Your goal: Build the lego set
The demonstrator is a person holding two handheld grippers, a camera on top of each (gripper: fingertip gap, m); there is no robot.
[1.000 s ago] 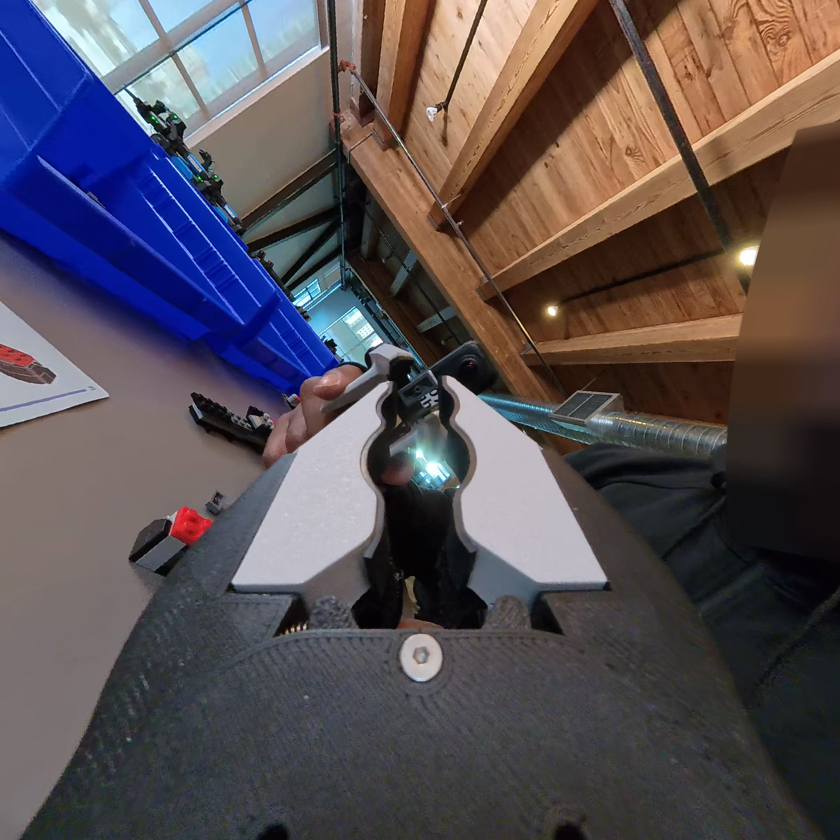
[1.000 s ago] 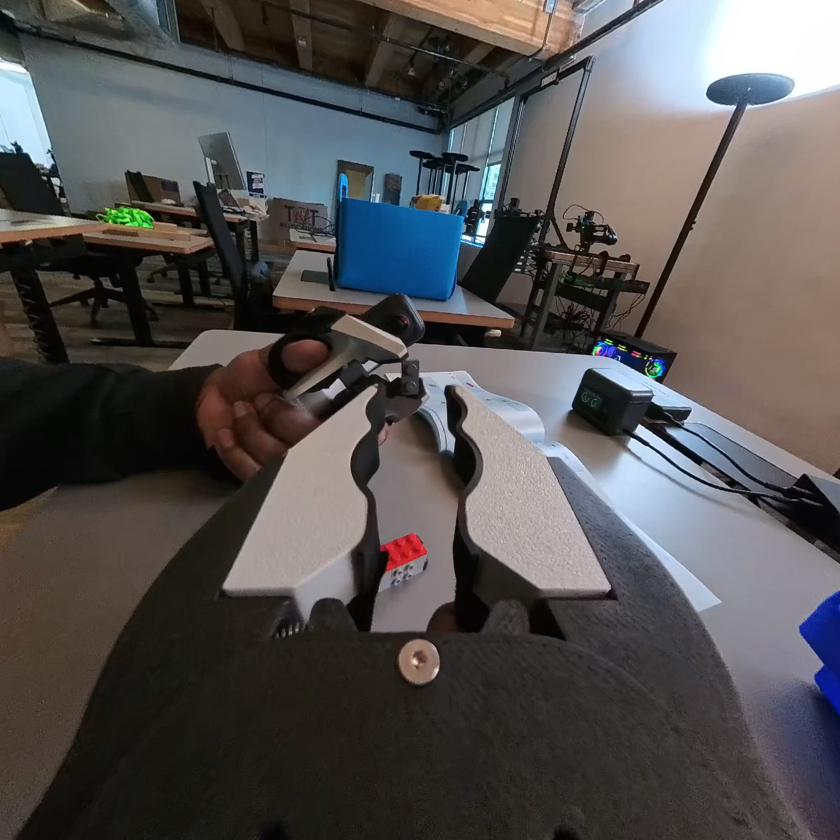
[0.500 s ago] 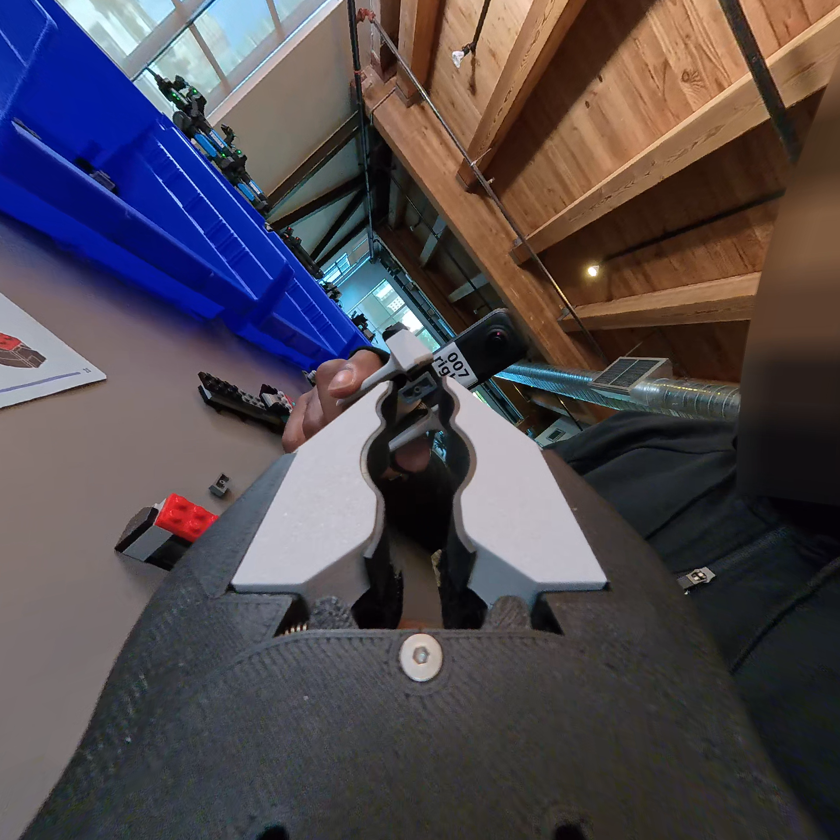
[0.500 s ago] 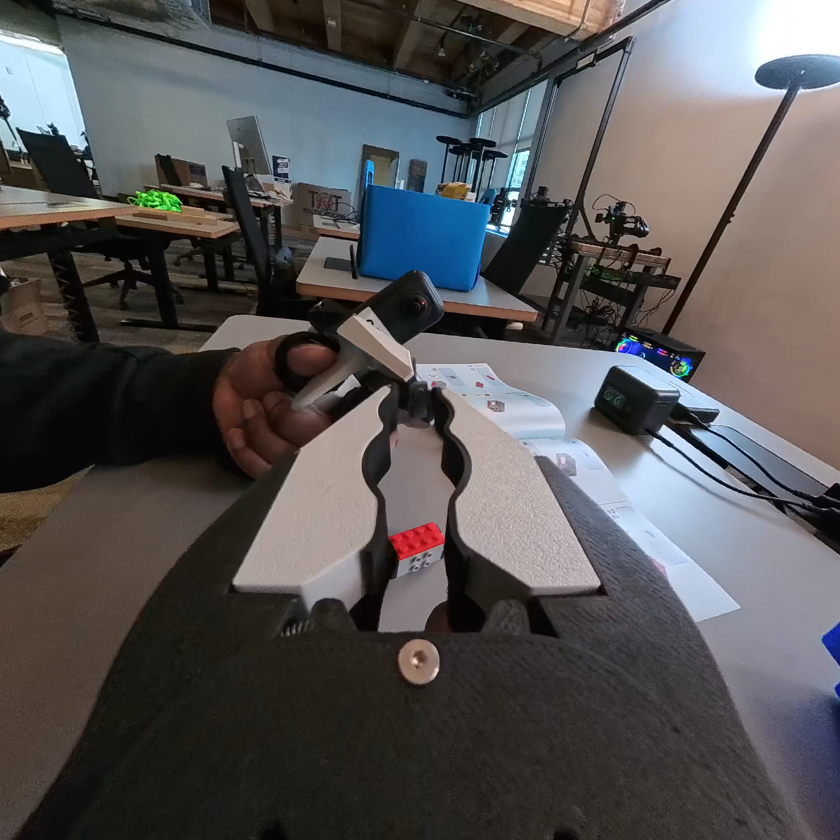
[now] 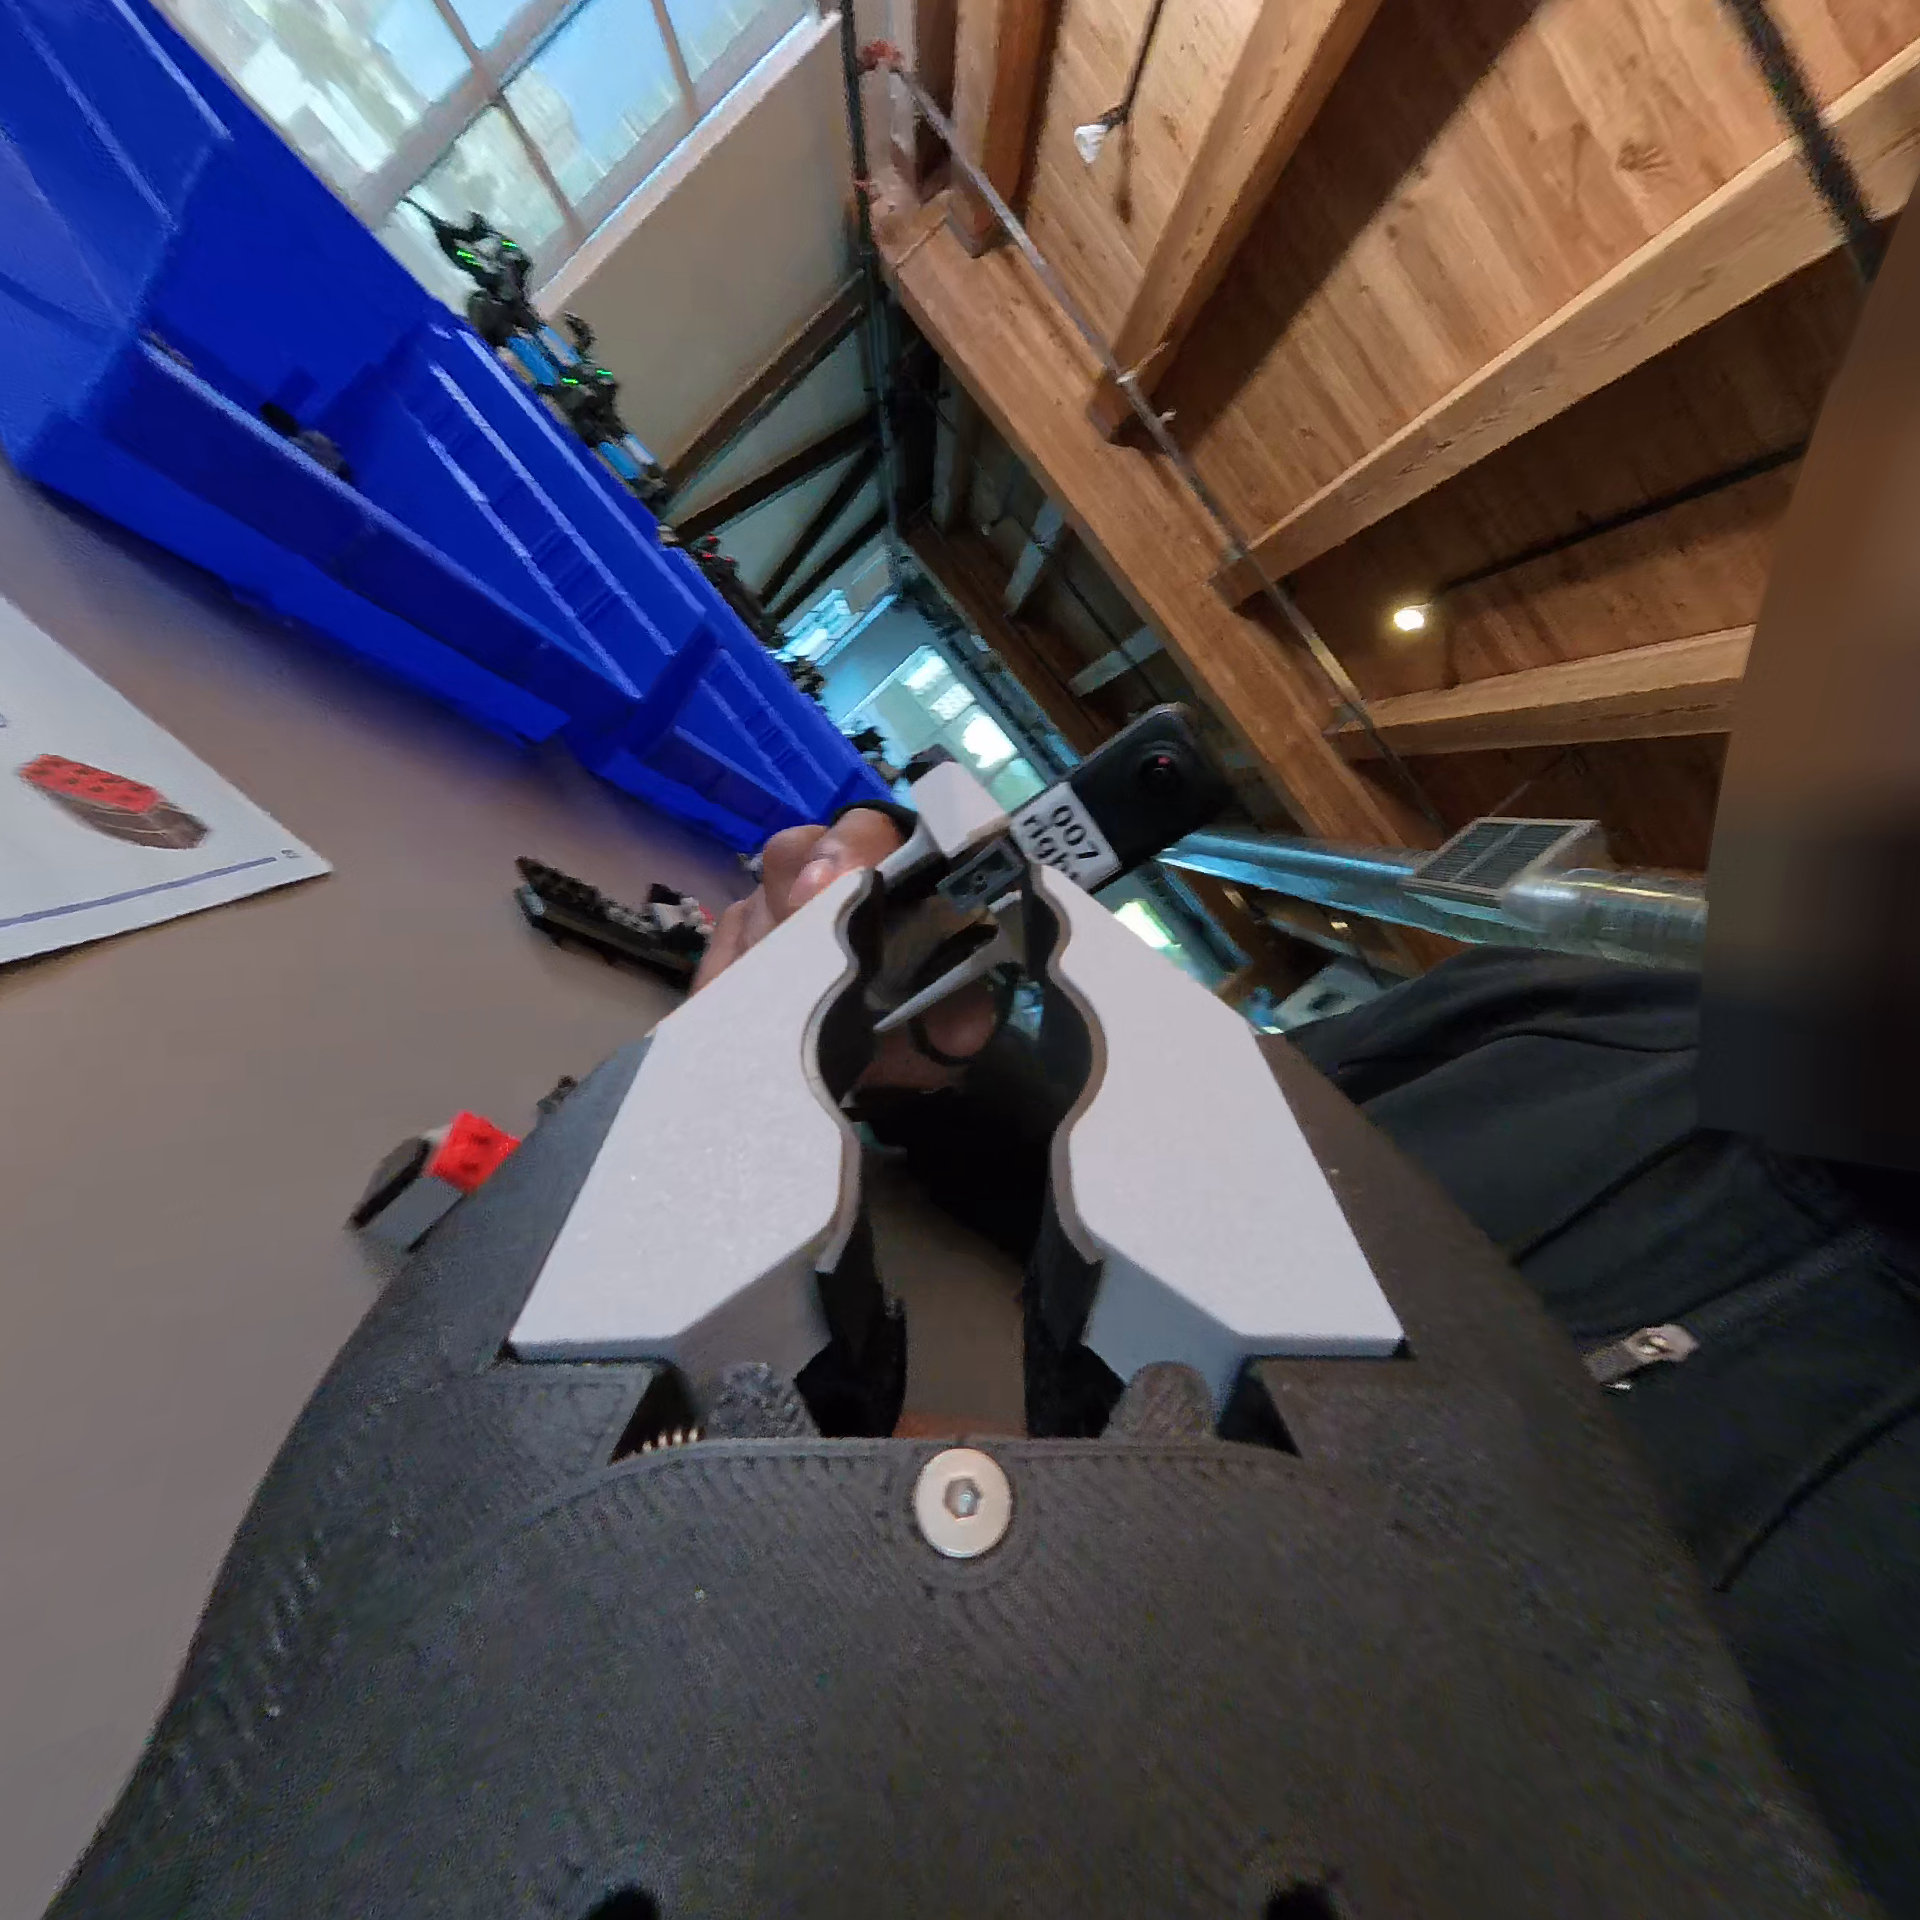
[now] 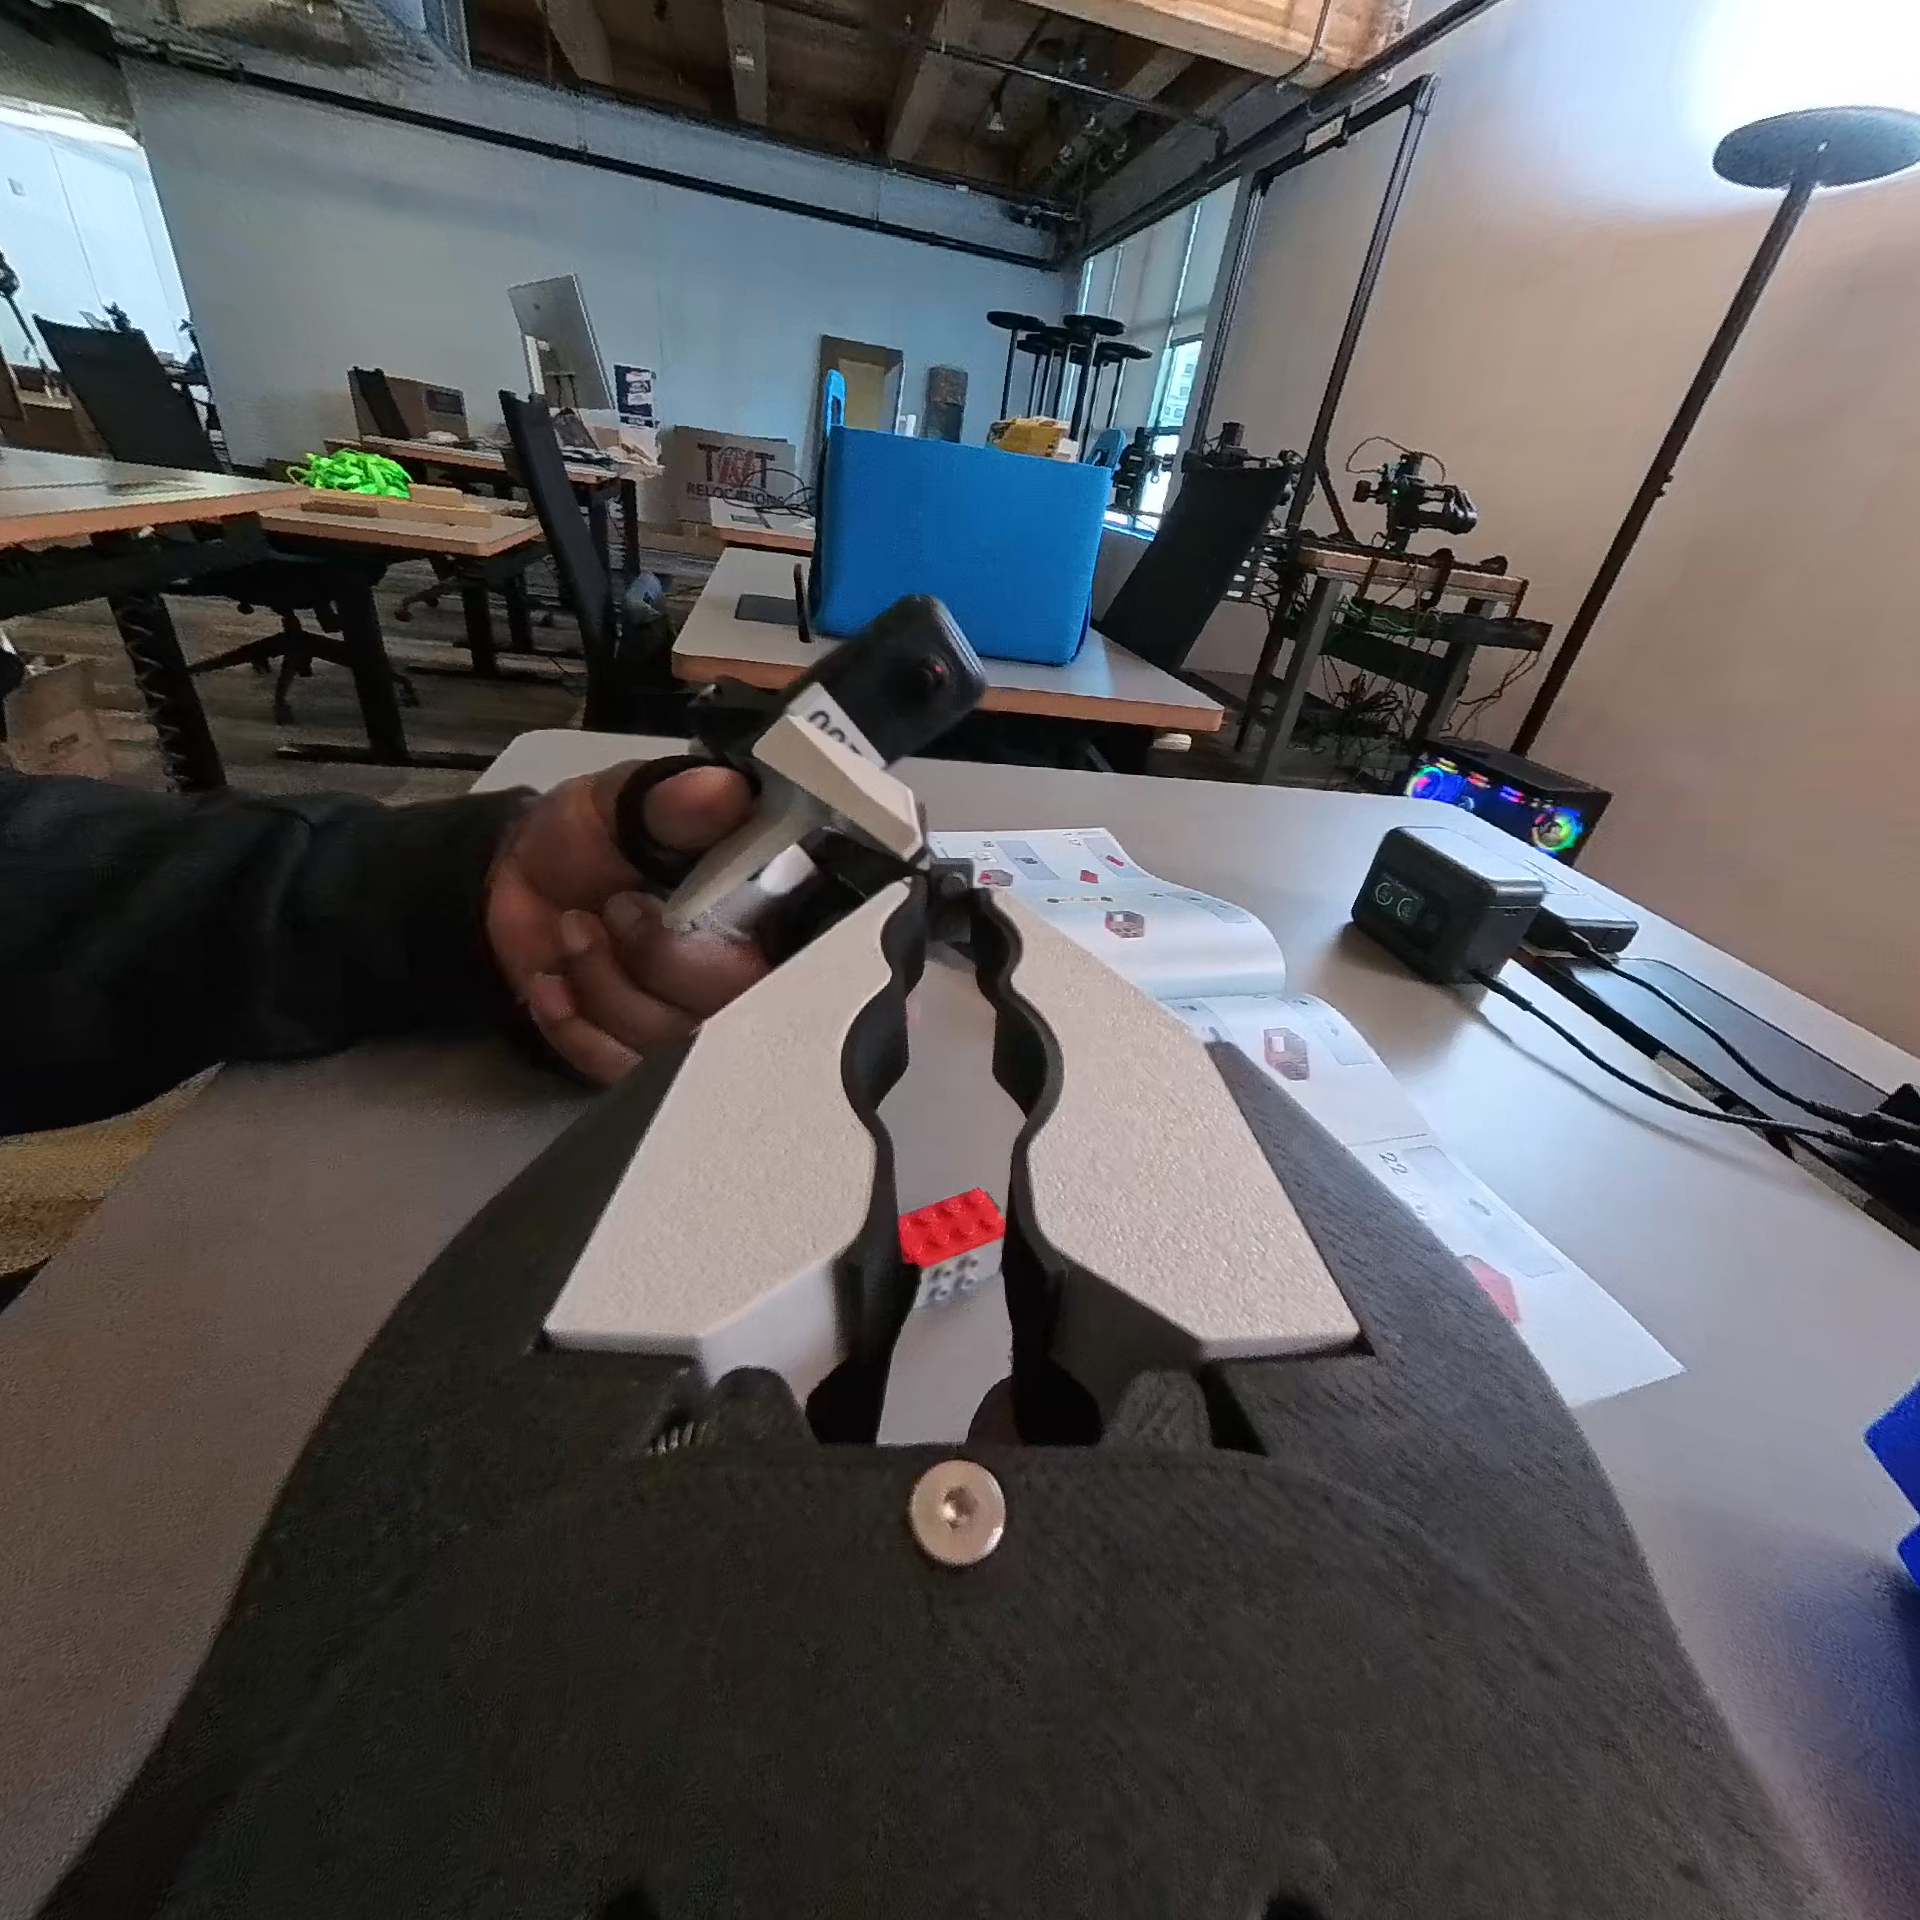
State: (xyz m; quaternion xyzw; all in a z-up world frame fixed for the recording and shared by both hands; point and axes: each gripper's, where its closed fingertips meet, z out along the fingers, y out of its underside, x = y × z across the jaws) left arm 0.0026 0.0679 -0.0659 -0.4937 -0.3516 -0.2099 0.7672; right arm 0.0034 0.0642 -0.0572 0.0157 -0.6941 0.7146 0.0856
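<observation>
Contact between the tools is the matter here: the left gripper (image 5: 956, 894) and the right gripper (image 6: 948, 904) point at each other above the table (image 6: 260, 1195), and their tips meet at a small dark piece (image 6: 951, 888). I judge they are raised like this so that the piece can be turned or passed from one tool to the other in free air, away from the other parts.

The right jaws stand almost together and seem pinched on the piece. The left jaws keep a narrow gap with the piece (image 5: 982, 883) inside it, but I cannot tell if the pads press on it.

The red and grey brick block (image 6: 951, 1242) lies on the table below the right gripper, near its base, probably waiting for the next part. Only the right wrist view shows the open instruction booklet (image 6: 1195, 935) in full at the right, the black power unit (image 6: 1444, 914) far right, and the left hand (image 6: 613, 914) on its handle.

Only the left wrist view shows a long black assembly (image 5: 613, 920) lying farther off, the blue bins (image 5: 312, 468) behind it, and the right hand (image 5: 800, 883). There the brick block (image 5: 447, 1164) appears at the left, beside the gripper body.
</observation>
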